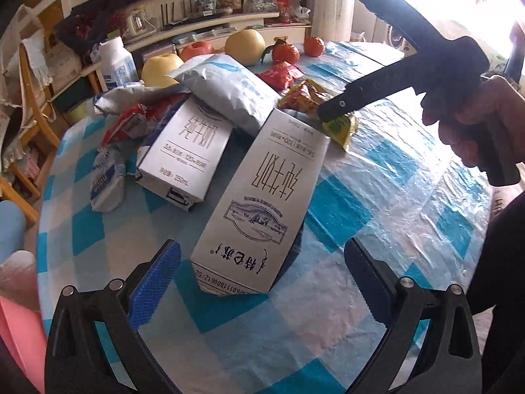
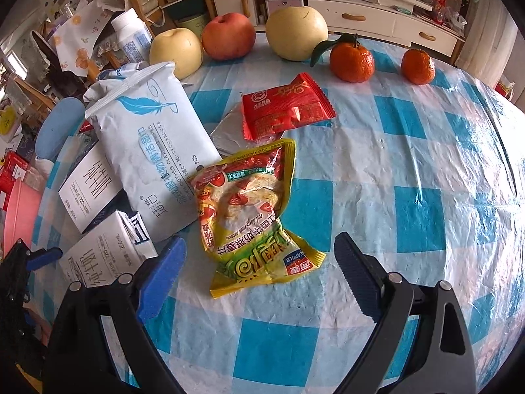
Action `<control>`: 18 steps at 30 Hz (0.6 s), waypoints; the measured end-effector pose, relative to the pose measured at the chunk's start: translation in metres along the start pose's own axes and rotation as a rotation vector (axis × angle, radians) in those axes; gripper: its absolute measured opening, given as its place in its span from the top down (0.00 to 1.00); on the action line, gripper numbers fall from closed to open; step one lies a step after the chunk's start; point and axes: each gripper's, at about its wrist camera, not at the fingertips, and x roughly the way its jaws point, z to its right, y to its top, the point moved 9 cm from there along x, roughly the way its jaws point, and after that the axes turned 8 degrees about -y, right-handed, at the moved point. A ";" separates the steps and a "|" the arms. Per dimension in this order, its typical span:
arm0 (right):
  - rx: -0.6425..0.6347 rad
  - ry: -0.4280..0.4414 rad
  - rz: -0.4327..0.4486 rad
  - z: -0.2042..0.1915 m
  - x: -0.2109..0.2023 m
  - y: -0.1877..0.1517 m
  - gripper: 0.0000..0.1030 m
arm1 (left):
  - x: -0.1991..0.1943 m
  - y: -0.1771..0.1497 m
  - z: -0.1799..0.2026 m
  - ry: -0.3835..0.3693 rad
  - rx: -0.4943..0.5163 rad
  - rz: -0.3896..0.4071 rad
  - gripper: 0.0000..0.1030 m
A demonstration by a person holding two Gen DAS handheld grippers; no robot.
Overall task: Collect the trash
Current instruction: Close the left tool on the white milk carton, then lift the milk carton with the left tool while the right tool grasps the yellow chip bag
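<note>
Yellow snack wrapper (image 2: 252,216), crumpled, flat on the blue-and-white checked tablecloth (image 2: 410,170), just ahead of the right gripper (image 2: 259,262), fingers wide apart and clear of it. In the left view, partly covered by a black finger of that gripper. Behind it, red wrapper (image 2: 285,111) over a scrap of foil, mostly hidden. Beside it to the left, white wipes pack (image 2: 147,144) leaning across a milk carton (image 2: 88,184), half buried. Nearer, second milk carton (image 1: 259,197) lying lengthwise just ahead of the left gripper (image 1: 262,282), blue pads spread, not touching. Left of the cartons, more crumpled wrappers, hard to make out. At the far edge, two pears, an apple (image 2: 228,36), two mandarins. Pink bin (image 2: 18,210) cut off at the left border.
</note>
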 end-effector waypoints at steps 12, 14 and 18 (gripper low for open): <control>-0.050 -0.003 -0.016 -0.010 0.011 0.002 0.18 | 0.016 0.029 -0.001 0.137 0.098 0.014 0.13; -0.051 -0.002 -0.018 -0.010 0.011 0.002 0.21 | 0.023 0.034 -0.001 0.125 0.094 0.013 0.17; -0.058 0.001 -0.016 -0.012 0.012 0.003 0.26 | 0.030 0.040 -0.001 0.095 0.084 0.020 0.18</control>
